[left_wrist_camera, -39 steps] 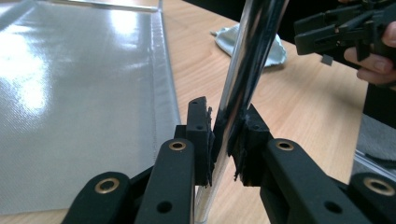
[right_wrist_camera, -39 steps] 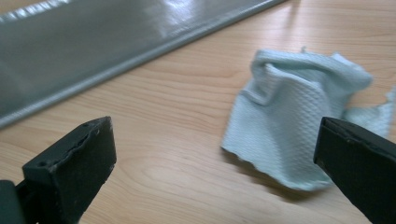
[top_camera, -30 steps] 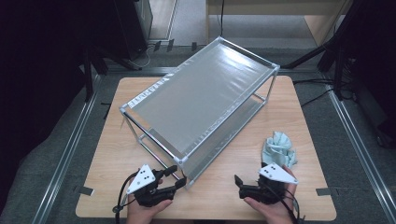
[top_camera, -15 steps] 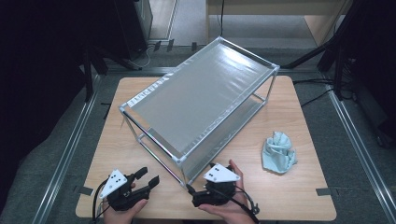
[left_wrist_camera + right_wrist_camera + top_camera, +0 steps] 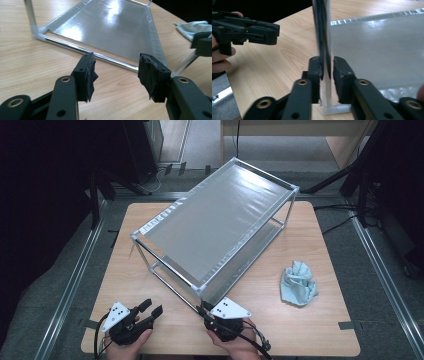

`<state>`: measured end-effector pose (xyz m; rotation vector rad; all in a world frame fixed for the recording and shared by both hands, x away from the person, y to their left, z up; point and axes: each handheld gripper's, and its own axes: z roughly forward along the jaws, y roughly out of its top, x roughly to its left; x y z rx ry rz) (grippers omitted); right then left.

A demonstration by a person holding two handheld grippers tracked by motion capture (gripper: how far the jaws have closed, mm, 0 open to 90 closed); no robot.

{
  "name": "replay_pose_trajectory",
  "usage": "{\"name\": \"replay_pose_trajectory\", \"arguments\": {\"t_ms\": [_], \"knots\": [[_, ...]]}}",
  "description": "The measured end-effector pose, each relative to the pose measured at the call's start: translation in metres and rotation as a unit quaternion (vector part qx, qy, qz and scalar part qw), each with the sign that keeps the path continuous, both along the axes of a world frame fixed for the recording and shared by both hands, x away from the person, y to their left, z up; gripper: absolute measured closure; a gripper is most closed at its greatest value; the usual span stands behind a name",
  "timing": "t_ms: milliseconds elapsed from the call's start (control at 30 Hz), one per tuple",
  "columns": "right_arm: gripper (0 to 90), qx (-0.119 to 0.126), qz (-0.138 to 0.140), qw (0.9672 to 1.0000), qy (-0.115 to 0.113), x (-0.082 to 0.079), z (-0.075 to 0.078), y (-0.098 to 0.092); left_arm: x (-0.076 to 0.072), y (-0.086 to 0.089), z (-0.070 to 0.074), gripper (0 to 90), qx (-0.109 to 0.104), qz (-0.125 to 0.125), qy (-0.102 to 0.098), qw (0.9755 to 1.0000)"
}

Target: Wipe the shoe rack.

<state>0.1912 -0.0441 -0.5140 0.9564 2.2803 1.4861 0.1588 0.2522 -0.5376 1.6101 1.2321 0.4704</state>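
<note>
Right claw has just closed onto the rack's near corner post to steady it, while left claw, just narrowed, hovers half-open over the tabletop.

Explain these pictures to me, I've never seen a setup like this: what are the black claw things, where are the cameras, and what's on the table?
A person sits at a wooden table and holds a hand-held two-jaw gripper in each hand. One picture comes from a fixed camera above the table; the other two come from cameras riding on the grippers, looking along their black jaws.

On the table stands a two-tier rack of metal tubes with grey sheets, and to its right lies a crumpled light blue cloth.

The right gripper has just been closing, and its pads now clamp the rack's near corner post. The left gripper has just been closing a little too; its jaws stand apart with nothing between them, short of the rack's bottom tube.
</note>
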Motion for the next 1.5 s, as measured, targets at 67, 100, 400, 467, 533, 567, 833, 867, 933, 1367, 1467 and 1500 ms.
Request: {"name": "replay_pose_trajectory", "arguments": {"t_ms": [67, 100, 400, 467, 533, 567, 833, 867, 933, 1367, 1467, 1500], "knots": [[79.6, 0.004, -0.007, 1.0, -0.001, 0.001, -0.001, -0.009, 0.003, -0.001, 0.0, 47.3, 0.001, 0.003, 0.0, 1.0], [79.9, 0.004, -0.011, 0.9999, -0.004, 0.001, -0.001, -0.015, 0.005, -0.002, 0.0, 47.3, 0.004, 0.005, 0.001, 1.0], [79.8, 0.012, -0.063, 0.9979, 0.0, -0.001, 0.0, -0.071, 0.037, -0.015, -0.002, 46.6, 0.035, 0.023, -0.005, 0.9991], [79.8, 0.012, -0.072, 0.9974, -0.002, -0.003, -0.001, -0.082, 0.045, -0.019, -0.002, 45.8, 0.044, 0.03, -0.007, 0.9985], [79.7, 0.015, -0.08, 0.9967, -0.002, -0.006, -0.001, -0.093, 0.055, -0.024, 0.0, 43.8, 0.043, 0.041, -0.001, 0.9982], [79.6, 0.017, -0.083, 0.9964, 0.0, -0.008, -0.001, -0.1, 0.059, -0.025, 0.001, 42.3, 0.044, 0.041, -0.001, 0.9982], [79.5, 0.012, -0.083, 0.9965, 0.006, -0.018, 0.002, -0.132, 0.082, -0.045, 0.004, 75.3, 0.043, -0.029, -0.028, 0.9983], [79.6, 0.011, -0.085, 0.9963, 0.005, -0.018, 0.002, -0.134, 0.081, -0.044, 0.004, 78.9, 0.046, -0.043, -0.029, 0.9976], [79.4, 0.011, -0.093, 0.9956, 0.009, -0.016, 0.003, -0.139, 0.078, -0.043, 0.005, 79.6, 0.049, -0.059, -0.025, 0.9968], [79.0, 0.006, -0.15, 0.9887, 0.0, 0.024, 0.003, -0.145, 0.016, -0.04, 0.004, 80.0, 0.044, -0.109, -0.028, 0.9927], [79.1, 0.005, -0.155, 0.9879, 0.0, 0.033, 0.003, -0.143, 0.003, -0.043, 0.003, 80.1, 0.043, -0.111, -0.027, 0.9926], [79.4, 0.002, -0.154, 0.9881, -0.004, 0.036, 0.003, -0.142, 0.0, -0.045, 0.003, 80.1, 0.042, -0.111, -0.026, 0.9926]]}}
